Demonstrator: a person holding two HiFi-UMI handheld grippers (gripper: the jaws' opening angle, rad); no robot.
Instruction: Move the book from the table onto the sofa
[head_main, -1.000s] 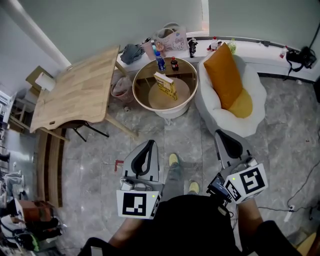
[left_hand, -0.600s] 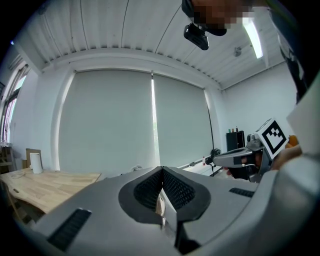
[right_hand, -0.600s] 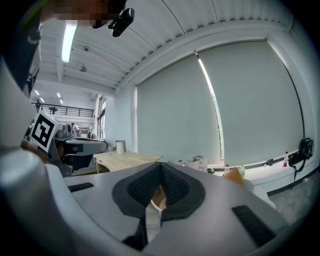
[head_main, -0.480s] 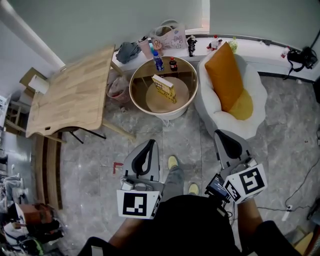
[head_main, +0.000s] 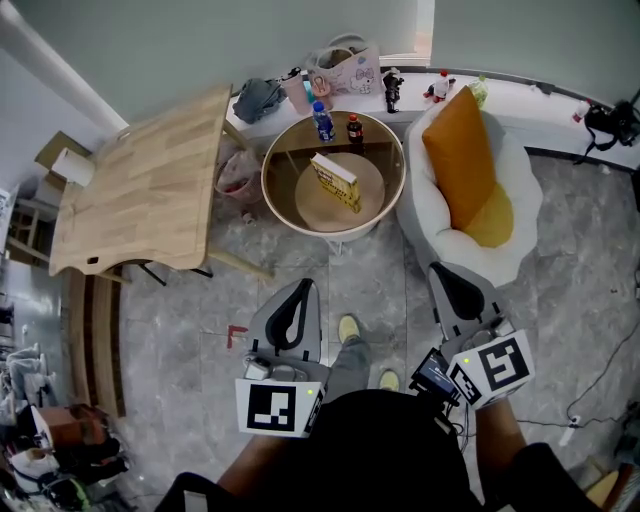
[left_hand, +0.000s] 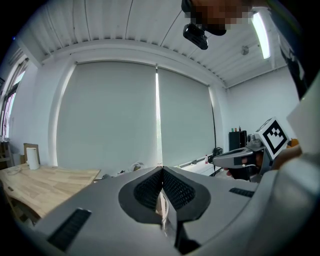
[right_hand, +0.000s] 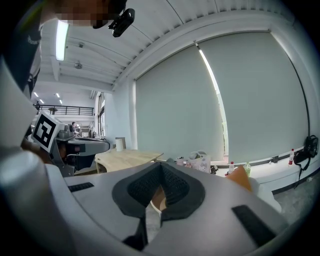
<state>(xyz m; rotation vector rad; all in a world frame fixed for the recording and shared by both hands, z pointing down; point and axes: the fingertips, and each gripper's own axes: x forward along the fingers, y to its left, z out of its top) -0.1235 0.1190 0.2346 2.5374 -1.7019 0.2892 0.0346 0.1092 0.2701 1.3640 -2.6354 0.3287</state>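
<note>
A yellow rectangular book (head_main: 336, 182) is seen standing tilted on the pale inner disc of a round, gold-rimmed table (head_main: 272, 190). At the table's far edge, a clear bottle with a blue label (head_main: 323, 122) and a small dark bottle with a red cap (head_main: 353, 128) are set side by side. Just to the right, a white rounded sofa (head_main: 450, 240) is seen, with a large orange cushion (head_main: 463, 155) and a smaller yellow cushion (head_main: 494, 215) laid on it. A light wooden rectangular table (head_main: 140, 185) is placed to the left. Low in the frame, the grey left gripper (head_main: 300, 287) and the grey right gripper (head_main: 441, 270) are held apart over the grey marbled floor (head_main: 370, 270), well away from the book, their tips drawn together with nothing between them.
</note>
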